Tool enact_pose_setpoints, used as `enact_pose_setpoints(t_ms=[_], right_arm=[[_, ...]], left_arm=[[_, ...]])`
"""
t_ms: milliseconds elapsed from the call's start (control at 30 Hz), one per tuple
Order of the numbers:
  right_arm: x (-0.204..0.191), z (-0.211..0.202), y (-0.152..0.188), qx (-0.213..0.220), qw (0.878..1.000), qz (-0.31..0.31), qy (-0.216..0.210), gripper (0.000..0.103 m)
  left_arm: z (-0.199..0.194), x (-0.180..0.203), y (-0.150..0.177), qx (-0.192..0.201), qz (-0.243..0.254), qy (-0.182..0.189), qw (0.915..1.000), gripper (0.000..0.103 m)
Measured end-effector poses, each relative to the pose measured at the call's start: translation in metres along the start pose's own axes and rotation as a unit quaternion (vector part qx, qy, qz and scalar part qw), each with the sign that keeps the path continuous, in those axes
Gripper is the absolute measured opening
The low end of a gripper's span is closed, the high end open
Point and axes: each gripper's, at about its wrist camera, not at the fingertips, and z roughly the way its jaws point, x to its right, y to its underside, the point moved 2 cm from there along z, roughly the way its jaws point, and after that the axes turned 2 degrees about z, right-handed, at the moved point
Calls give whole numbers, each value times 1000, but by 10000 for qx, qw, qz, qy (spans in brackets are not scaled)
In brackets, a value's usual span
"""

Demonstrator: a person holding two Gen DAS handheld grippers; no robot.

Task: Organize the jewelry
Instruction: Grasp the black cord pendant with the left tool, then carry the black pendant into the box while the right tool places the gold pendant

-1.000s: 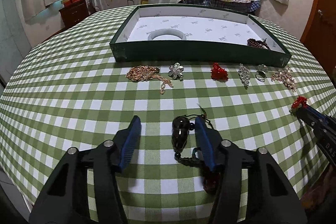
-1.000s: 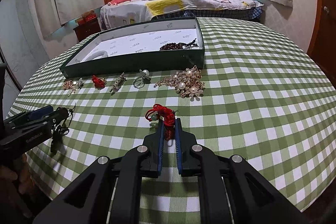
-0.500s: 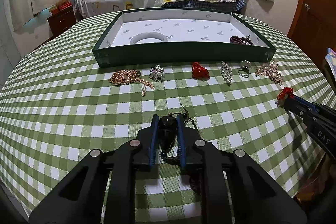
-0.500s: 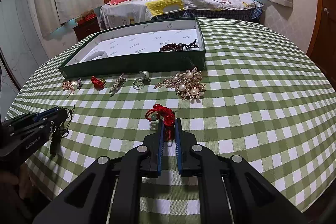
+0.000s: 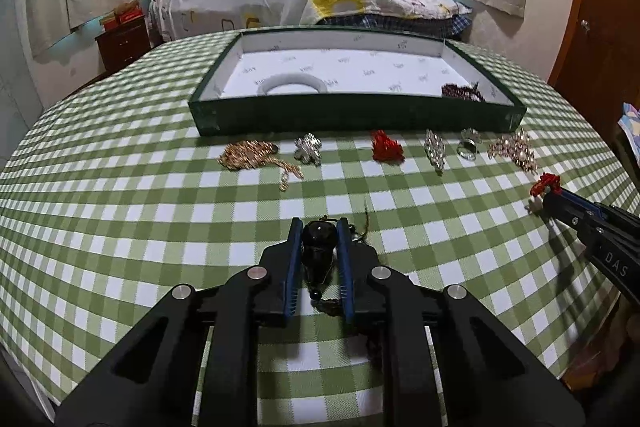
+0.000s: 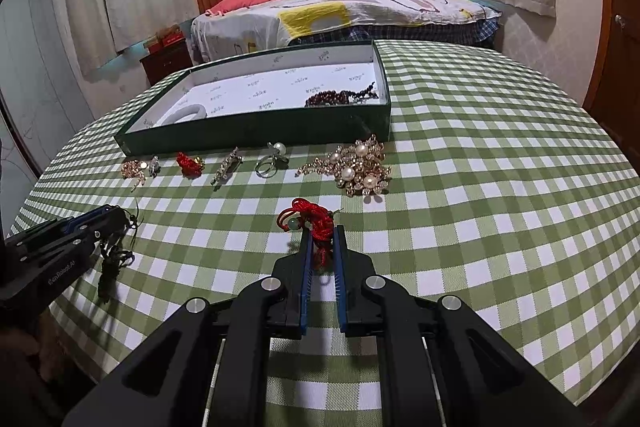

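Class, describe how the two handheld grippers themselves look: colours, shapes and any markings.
Both the left gripper and right gripper are matte black angular linkages with silver round pivot bolts and two flat fingers lined with ribbed blue pads. White lettering marks their sides. No cables show.

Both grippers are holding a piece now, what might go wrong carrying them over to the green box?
1. The left gripper pinches only the black pendant; its cord and tassel hang loose and may snag.
2. The right gripper clamps just the tail of the red cord bracelet, so it may slip out.
3. The gold chain and the pearl brooch lie before the green box; dangling cords might drag them.
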Motion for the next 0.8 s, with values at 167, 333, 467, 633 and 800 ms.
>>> enact_pose_setpoints(t_ms=[167, 333, 467, 633, 800], right_arm=[[-3, -5, -4, 110, 9999, 6, -50, 11], [-6, -15, -16, 286, 9995, 43, -140, 11], [-10, -30, -34, 604, 9979, 53, -226, 11], [-15, -41, -67, 1031, 9943, 16, -282, 11], [-17, -37, -101, 1318, 9908, 31, -321, 11]], left_arm=[[-10, -2, -7, 181, 14, -50, 9998, 17], [-27, -1, -20, 485, 25, -68, 9988, 17], [-44, -3, -38, 823, -21, -48, 9966, 17], [-57, -6, -68, 1206, -72, 34, 9927, 17], [-56, -6, -104, 1537, -99, 119, 9880, 17]])
